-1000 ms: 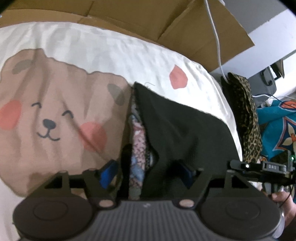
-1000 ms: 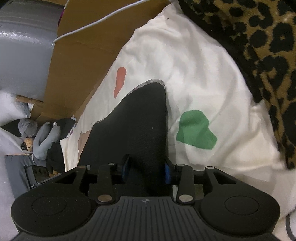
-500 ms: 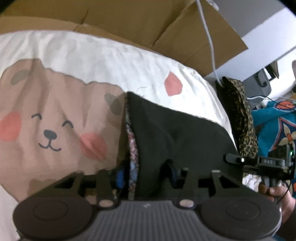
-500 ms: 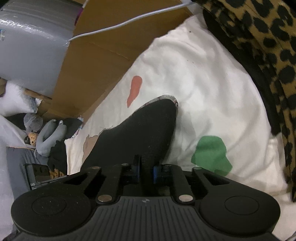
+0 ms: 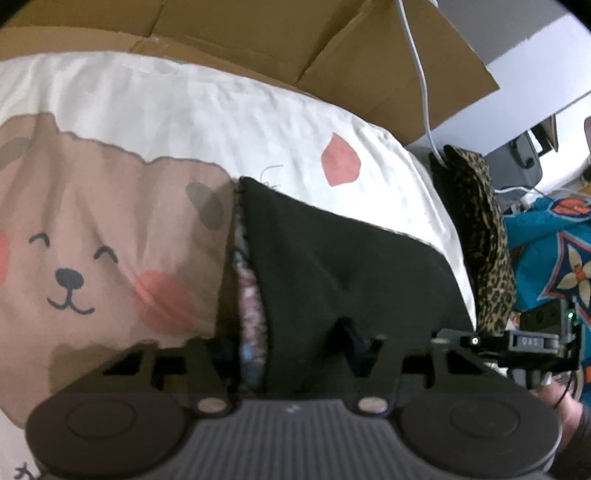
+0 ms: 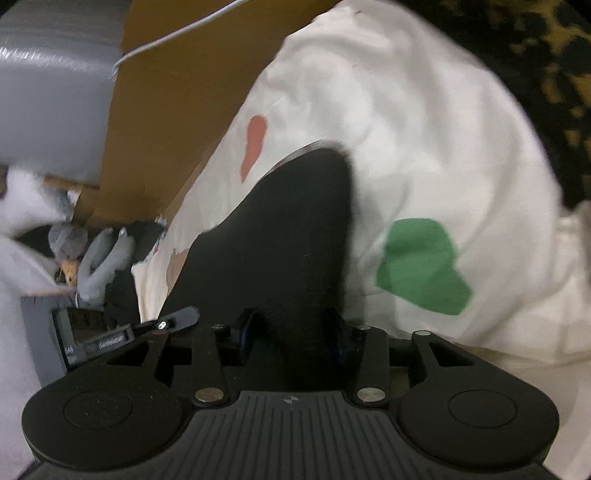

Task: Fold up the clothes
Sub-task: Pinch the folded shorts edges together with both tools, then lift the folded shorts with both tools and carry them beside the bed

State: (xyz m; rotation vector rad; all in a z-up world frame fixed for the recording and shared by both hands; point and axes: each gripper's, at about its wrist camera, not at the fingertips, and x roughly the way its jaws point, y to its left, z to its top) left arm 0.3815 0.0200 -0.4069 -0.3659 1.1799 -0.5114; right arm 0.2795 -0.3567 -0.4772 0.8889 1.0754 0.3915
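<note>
A black garment (image 5: pixel 343 266) with a floral lining (image 5: pixel 247 291) lies on a white bedsheet (image 5: pixel 184 103) printed with a bear. My left gripper (image 5: pixel 290 339) sits at the garment's near edge. Its jaws are closing and the fabric puckers between the pads. In the right wrist view the same black garment (image 6: pixel 280 236) runs away from my right gripper (image 6: pixel 291 332). That gripper's jaws are opening, with the cloth still lying between the fingers (image 6: pixel 245 332). The right gripper's body also shows in the left wrist view at the lower right, with a hand below it.
Brown cardboard (image 5: pixel 258 33) stands behind the bed, and a white cable (image 5: pixel 417 74) hangs over it. A leopard-print cloth (image 5: pixel 480 229) and a teal patterned fabric (image 5: pixel 554 258) lie to the right. A grey plush toy (image 6: pixel 88 258) sits off the bed's left side.
The left jaws have narrowed onto the garment's edge and bunched it. The right jaws pinched the cloth half a second ago and now stand wider. The right view is blurred.
</note>
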